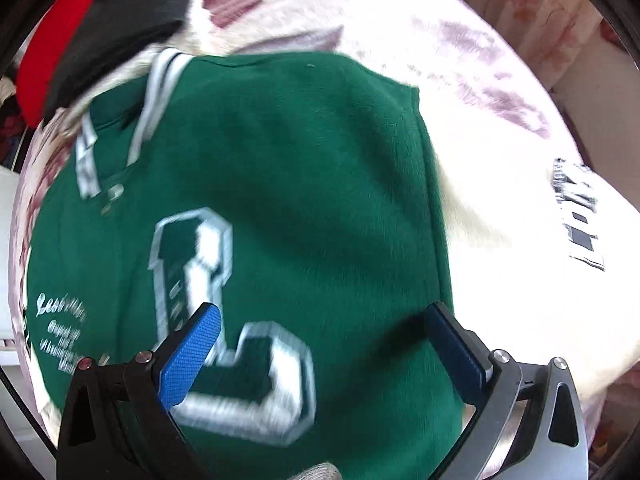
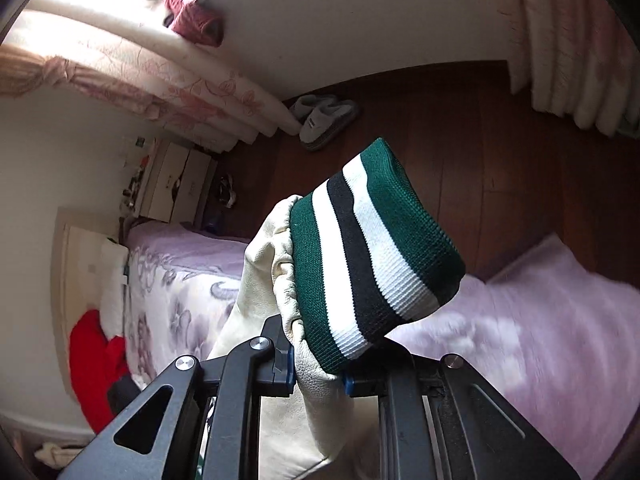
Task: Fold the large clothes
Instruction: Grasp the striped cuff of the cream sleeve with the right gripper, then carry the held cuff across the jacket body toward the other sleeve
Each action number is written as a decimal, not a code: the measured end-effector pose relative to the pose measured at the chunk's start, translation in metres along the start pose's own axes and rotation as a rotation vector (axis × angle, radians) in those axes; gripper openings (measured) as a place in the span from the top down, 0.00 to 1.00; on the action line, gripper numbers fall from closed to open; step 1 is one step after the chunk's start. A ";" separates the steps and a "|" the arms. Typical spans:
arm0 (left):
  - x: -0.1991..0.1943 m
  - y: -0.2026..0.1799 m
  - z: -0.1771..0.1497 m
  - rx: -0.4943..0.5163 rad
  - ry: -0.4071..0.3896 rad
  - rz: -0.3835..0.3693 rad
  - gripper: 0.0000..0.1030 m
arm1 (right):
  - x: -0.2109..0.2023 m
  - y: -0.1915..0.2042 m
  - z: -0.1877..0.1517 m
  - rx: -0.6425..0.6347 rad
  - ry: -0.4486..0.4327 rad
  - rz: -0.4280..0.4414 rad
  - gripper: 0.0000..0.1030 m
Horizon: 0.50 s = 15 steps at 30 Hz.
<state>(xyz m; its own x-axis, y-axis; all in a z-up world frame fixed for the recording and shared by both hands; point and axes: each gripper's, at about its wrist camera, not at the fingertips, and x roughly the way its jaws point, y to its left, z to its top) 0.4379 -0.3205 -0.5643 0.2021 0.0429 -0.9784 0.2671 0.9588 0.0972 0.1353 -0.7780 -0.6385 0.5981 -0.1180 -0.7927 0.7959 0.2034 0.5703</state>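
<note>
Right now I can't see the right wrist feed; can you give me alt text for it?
The right gripper has its jaws shut on a cream sleeve, whose green, white and black striped cuff sticks up above them. Behind are a dark wood floor, grey slippers and a lilac floral bedspread.

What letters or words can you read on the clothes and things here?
"L": big white-edged patch on the green jacket.
White script lines on the jacket, left of the patch: too blurred to read.
Black print on the cream sleeve: too blurred.
Label on the slippers: too small.
</note>
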 end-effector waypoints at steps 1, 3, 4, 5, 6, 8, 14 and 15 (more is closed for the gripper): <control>0.009 -0.002 0.003 0.002 0.006 0.003 0.00 | 0.006 -0.001 0.009 -0.008 0.003 -0.004 0.84; 0.026 -0.003 0.007 0.009 0.019 0.005 0.00 | 0.022 0.009 0.022 -0.022 0.012 -0.016 0.84; 0.031 -0.001 0.007 0.007 0.016 0.000 0.00 | 0.026 0.014 0.026 -0.027 0.007 -0.020 0.84; 0.032 0.001 0.007 0.003 0.007 -0.007 0.00 | 0.028 0.021 0.027 -0.031 0.002 -0.015 0.84; 0.029 0.004 0.006 0.002 0.000 -0.012 0.00 | 0.026 0.027 0.028 -0.034 -0.003 -0.002 0.84; 0.019 0.013 0.000 -0.006 -0.016 -0.020 0.00 | 0.017 0.041 0.026 -0.054 -0.019 0.029 0.84; -0.040 0.094 -0.040 -0.164 -0.091 -0.056 0.00 | -0.035 0.149 -0.034 -0.260 -0.023 0.135 0.84; -0.048 0.113 -0.048 -0.197 -0.099 -0.061 0.00 | -0.039 0.171 -0.052 -0.295 -0.009 0.155 0.85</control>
<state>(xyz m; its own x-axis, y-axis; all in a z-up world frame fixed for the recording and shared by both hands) 0.4129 -0.2010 -0.5146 0.2858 -0.0353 -0.9577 0.0945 0.9955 -0.0085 0.2433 -0.6878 -0.5209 0.7114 -0.0717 -0.6991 0.6348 0.4924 0.5955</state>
